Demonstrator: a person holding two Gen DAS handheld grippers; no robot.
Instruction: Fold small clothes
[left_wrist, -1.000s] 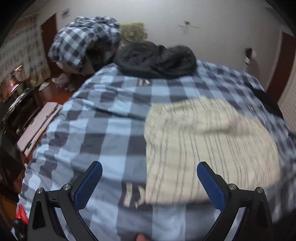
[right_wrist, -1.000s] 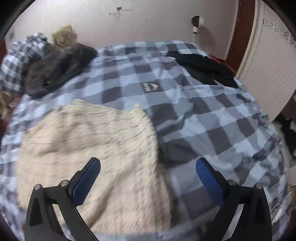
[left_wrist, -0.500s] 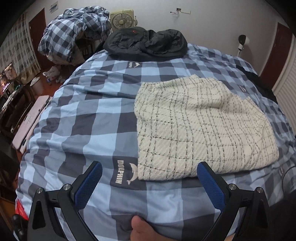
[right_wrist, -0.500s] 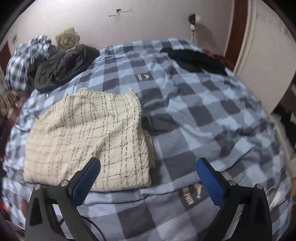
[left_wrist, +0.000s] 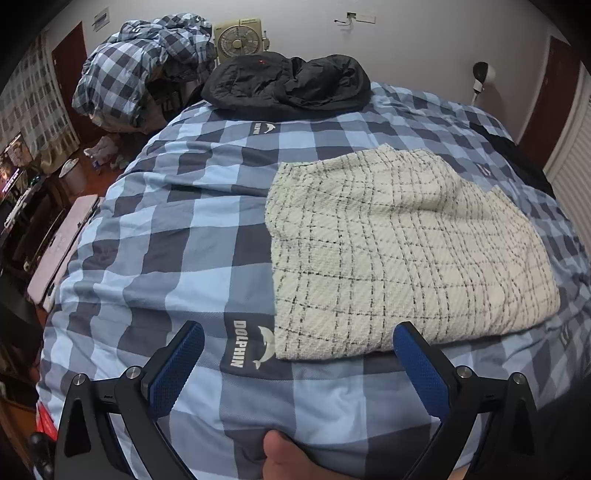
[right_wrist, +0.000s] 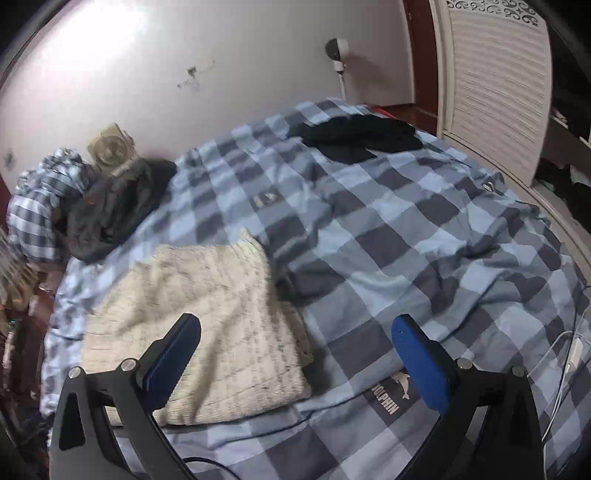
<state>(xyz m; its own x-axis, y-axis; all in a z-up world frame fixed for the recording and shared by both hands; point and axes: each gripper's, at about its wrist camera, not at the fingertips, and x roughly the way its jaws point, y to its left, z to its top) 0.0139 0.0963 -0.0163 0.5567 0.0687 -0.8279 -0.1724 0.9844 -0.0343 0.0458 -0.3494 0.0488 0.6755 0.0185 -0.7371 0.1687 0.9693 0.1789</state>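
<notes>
With the cream knit garment lying folded on the checked bedspread, both the left gripper and right gripper hang wide and empty, so, judging through the right view's blur, press its loose right-hand edge flat

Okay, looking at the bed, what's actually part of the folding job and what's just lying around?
Job: cream checked garment, left hand-held gripper, right hand-held gripper.
Lying about: black jacket, checked bedding heap, fan, dark clothes.
</notes>
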